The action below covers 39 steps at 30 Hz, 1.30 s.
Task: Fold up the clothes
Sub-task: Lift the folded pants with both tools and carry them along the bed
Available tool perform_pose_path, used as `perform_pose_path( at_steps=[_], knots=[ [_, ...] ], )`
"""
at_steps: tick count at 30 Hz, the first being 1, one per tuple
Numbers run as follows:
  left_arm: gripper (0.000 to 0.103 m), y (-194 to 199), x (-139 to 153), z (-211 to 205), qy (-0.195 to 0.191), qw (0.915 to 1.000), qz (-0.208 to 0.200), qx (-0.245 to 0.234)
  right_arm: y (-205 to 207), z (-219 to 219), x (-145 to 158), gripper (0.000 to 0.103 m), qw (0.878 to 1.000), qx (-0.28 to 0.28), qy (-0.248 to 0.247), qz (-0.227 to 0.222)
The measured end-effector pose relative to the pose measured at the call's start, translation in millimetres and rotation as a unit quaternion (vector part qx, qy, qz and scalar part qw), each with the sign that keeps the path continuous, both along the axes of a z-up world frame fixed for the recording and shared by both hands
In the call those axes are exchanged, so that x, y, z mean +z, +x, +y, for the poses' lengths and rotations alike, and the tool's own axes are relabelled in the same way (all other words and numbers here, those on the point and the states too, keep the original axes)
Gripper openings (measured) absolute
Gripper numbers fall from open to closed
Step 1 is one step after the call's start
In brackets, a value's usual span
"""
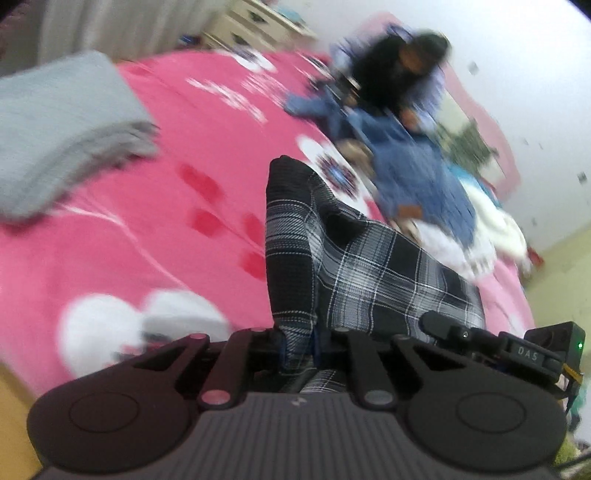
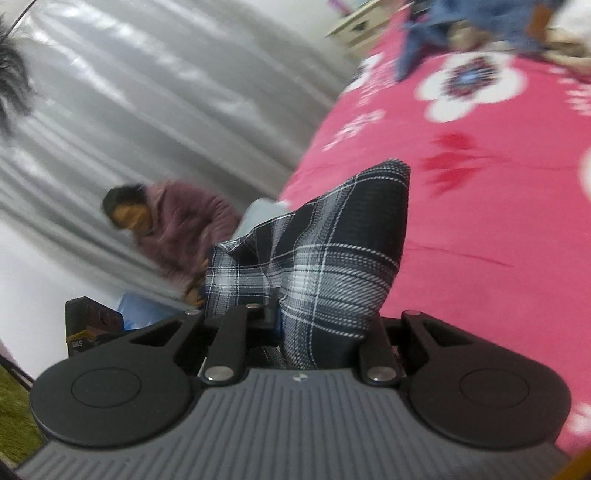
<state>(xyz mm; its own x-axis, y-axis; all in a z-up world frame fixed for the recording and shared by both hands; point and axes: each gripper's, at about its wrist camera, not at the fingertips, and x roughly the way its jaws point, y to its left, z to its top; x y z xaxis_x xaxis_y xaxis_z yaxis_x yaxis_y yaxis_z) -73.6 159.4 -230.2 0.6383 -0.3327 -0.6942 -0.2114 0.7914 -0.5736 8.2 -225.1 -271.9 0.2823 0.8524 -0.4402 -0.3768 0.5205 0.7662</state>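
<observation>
- The left hand-held gripper [image 1: 299, 350] has its jaws close together, pinching a black and white checked cloth [image 1: 354, 266].
- The cloth stands up in a tall fold right in front of this hand-held gripper and spreads off to its right side, over the bed.
- The right hand-held gripper [image 2: 317, 332] is also squeezed narrow on the same checked cloth [image 2: 332, 258]. A pointed corner of the cloth sticks up just ahead of it.
- So both hand-held grippers hold the cloth up off the pink bed cover [image 1: 129, 229].
- The pink bed cover has white flowers and red shapes on it. It lies under and ahead of the left hand-held gripper, and to the right of the right one [image 2: 480, 240].
- A folded grey blanket [image 1: 62, 129] lies on the bed, far ahead and to the left of the left hand-held gripper.
- A heap of blue clothes [image 1: 413, 166] lies far ahead and to the right of it, with some white clothes [image 1: 495, 225] beside the heap.
- A person in a blue top [image 1: 402, 77] is behind that heap. The picture is too blurry to tell more.
- A person in a purple fuzzy top [image 2: 181, 225] is ahead and to the left of the right hand-held gripper, in front of a grey curtain [image 2: 166, 110].
- A pale chest of drawers [image 1: 258, 26] stands far behind the bed.
</observation>
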Motion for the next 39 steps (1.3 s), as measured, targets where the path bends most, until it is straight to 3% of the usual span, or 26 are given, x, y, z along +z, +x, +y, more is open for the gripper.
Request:
perform_pose_path(
  at_steps=[6, 11, 15, 20, 23, 29, 35, 39],
  knots=[
    [0.013, -13, 16, 101, -0.012, 0.9960, -0.019, 0.087, 26, 117, 16, 0.017, 0.995, 0.100, 0.002, -0.024],
    [0.012, -8, 11, 187, -0.045, 0.9851, -0.041, 0.161, 65, 221, 32, 0.017, 0.978, 0.204, -0.016, -0.043],
    [0.012, 13, -23, 249, -0.069, 0.9719, -0.046, 0.220, 96, 298, 45, 0.017, 0.957, 0.284, -0.038, -0.041],
    [0.012, 48, -89, 308, -0.091, 0.9602, -0.011, 0.264, 130, 397, -2, 0.017, 0.931, 0.347, -0.108, -0.029],
    [0.012, 56, -95, 321, -0.096, 0.9608, -0.011, 0.260, 133, 425, -20, 0.016, 0.920, 0.365, -0.144, -0.024],
    [0.012, 53, -79, 317, -0.073, 0.9668, -0.029, 0.243, 129, 428, -5, 0.016, 0.910, 0.386, -0.142, -0.050],
    [0.013, 59, -62, 309, -0.007, 0.9734, -0.053, 0.223, 146, 446, -5, 0.016, 0.902, 0.405, -0.117, -0.095],
    [0.023, 61, -94, 319, -0.028, 0.9665, -0.003, 0.255, 155, 458, -31, 0.023, 0.892, 0.417, -0.138, -0.106]
  ],
)
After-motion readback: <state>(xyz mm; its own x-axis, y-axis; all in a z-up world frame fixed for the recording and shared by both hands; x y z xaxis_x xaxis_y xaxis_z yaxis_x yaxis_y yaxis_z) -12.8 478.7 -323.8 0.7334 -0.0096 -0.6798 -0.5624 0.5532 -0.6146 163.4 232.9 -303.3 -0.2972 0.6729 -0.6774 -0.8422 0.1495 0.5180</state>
